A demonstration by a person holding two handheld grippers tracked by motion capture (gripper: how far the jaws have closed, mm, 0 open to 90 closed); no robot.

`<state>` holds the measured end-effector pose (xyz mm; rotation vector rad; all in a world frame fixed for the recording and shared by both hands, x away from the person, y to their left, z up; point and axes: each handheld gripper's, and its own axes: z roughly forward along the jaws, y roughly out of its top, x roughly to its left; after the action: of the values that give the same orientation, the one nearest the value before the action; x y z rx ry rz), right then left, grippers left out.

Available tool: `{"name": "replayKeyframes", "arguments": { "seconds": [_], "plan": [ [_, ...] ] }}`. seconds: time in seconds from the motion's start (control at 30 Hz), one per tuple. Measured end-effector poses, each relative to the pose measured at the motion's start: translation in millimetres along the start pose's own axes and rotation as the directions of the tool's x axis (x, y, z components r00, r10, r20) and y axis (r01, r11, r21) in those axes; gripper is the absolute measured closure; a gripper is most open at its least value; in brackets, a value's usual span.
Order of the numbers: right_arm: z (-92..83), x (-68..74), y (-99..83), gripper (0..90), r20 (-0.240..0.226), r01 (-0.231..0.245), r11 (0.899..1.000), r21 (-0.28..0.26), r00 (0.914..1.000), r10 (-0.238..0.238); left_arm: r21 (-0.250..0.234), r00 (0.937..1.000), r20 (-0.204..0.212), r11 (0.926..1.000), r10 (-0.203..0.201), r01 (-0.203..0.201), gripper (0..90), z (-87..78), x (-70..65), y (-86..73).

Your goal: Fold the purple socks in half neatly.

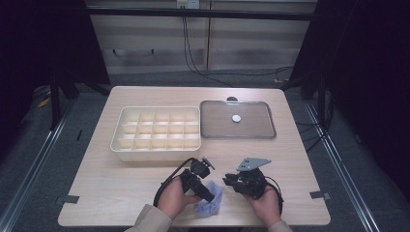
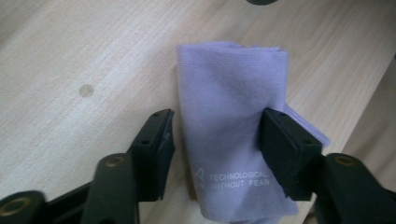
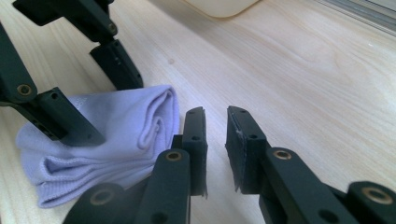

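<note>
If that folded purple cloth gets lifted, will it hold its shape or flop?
Probably flop: the cloth is thin fabric in loose rolled folds, so layers may sag or unfold. It looks light. Its woven surface likely grips the left gripper pads rather than slipping.

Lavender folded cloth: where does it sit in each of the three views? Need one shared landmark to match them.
High view: the lavender folded cloth lies at the table's near edge, bottom centre, under the left gripper.
Left gripper view: centre, cloth between that gripper's two black fingers, printed white lettering at its lower end.
Right gripper view: lower left, cloth just left of the right gripper.
Shared landmark: the left gripper's fingers straddling the cloth.
</note>
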<state>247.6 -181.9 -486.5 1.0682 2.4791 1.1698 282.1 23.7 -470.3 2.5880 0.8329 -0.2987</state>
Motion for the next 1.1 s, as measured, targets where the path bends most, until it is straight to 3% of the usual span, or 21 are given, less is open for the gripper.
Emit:
{"name": "replayKeyframes", "arguments": {
  "seconds": [0.13, 0.27, 0.47, 0.53, 0.67, 0.87, 1.1],
  "plan": [
    [-0.6, 0.3, 0.2, 74.6, 0.005, -0.008, 1.000, -0.004, 1.0000, 0.008, 0.006, 0.9985, 0.054, 1.0000, 0.006, -0.006, 59.5, 0.0, 0.9, -0.7],
    [1.4, 0.5, -0.6, 70.3, 0.008, -0.003, 1.000, 0.000, 1.0000, 0.003, 0.018, 0.9985, 0.045, 0.9993, 0.032, -0.033, 73.7, -3.0, -1.2, 0.8],
    [2.1, -1.3, -2.7, 63.6, 0.035, -0.013, 1.000, 0.005, 0.9993, 0.013, 0.034, 0.9990, 0.032, 0.9989, 0.031, -0.032, 78.2, -11.1, 4.8, -2.5],
    [2.4, -2.8, -3.5, 62.4, 0.035, -0.019, 1.000, 0.003, 0.9992, 0.019, 0.032, 0.9993, 0.034, 0.9994, 0.015, -0.016, 78.3, -14.2, 9.1, -5.0],
    [3.1, -3.3, -4.7, 61.5, 0.043, -0.024, 1.000, 0.010, 0.9988, 0.024, 0.029, 0.9994, 0.033, 0.9995, -0.011, 0.010, 76.3, -20.2, 18.3, -8.8],
    [5.6, -2.2, -4.9, 60.7, 0.041, -0.020, 1.000, 0.019, 0.9990, 0.020, -0.022, 0.9990, 0.034, 0.9993, -0.031, 0.032, 51.7, -23.4, 16.5, -7.2],
    [5.3, -3.0, -5.6, 60.6, 0.041, -0.022, 1.000, 0.015, 0.9989, 0.021, -0.009, 0.9989, 0.023, 0.9991, -0.041, 0.041, 45.8, -15.7, 14.6, -3.6]
  ]
}}
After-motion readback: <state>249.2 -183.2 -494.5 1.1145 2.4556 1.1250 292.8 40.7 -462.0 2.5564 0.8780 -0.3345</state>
